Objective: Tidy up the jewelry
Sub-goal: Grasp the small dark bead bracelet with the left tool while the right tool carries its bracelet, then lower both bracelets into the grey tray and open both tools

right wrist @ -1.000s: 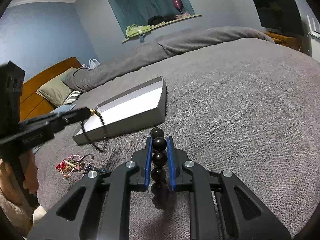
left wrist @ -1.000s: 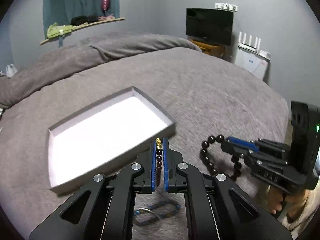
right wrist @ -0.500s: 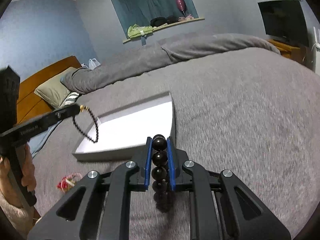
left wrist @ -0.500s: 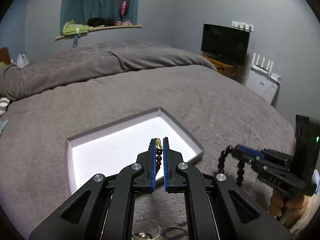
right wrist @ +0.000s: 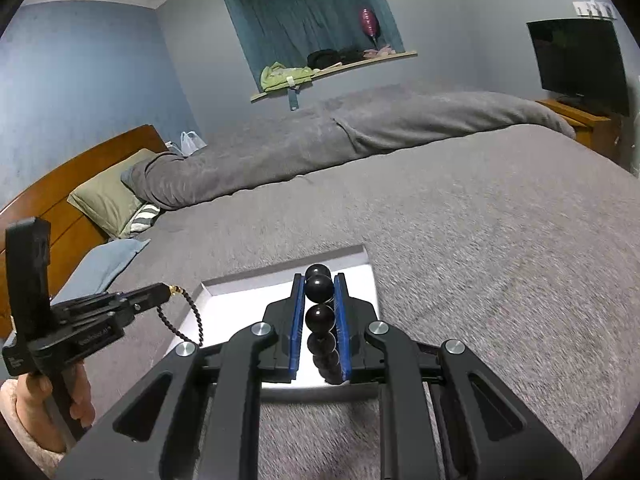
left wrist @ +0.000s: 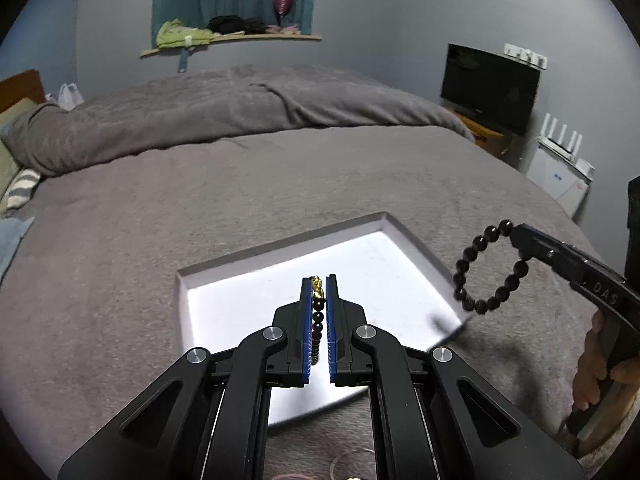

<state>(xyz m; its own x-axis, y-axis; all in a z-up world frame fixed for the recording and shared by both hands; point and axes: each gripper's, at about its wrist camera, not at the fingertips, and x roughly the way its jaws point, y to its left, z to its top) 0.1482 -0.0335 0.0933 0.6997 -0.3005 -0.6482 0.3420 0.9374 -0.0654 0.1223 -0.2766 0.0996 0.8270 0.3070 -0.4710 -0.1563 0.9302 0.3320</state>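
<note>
Grey blanket (left wrist: 200,208) covers the bed, a soft, uneven base; this likely explains why a rigid white tray (left wrist: 208,300) with low walls is set on it as the collecting place. Tray lies directly ahead of and below both grippers.

Left gripper (left wrist: 319,292): jaws pressed nearly together, pinching a small-bead bracelet (left wrist: 318,316) near its gold charm (left wrist: 317,285). From the right wrist view the strand hangs in a loose loop under the tips, over the tray's near-left corner. Holding it by the charm end lets the rest dangle free, probably so it drops untangled.

Right gripper (right wrist: 319,292): jaws clamped on a large dark bead bracelet (right wrist: 319,316), loop hanging beside the tray's right edge in the left view, not yet over the tray floor.

Judgement: both pieces await release; none lies in the tray yet.
</note>
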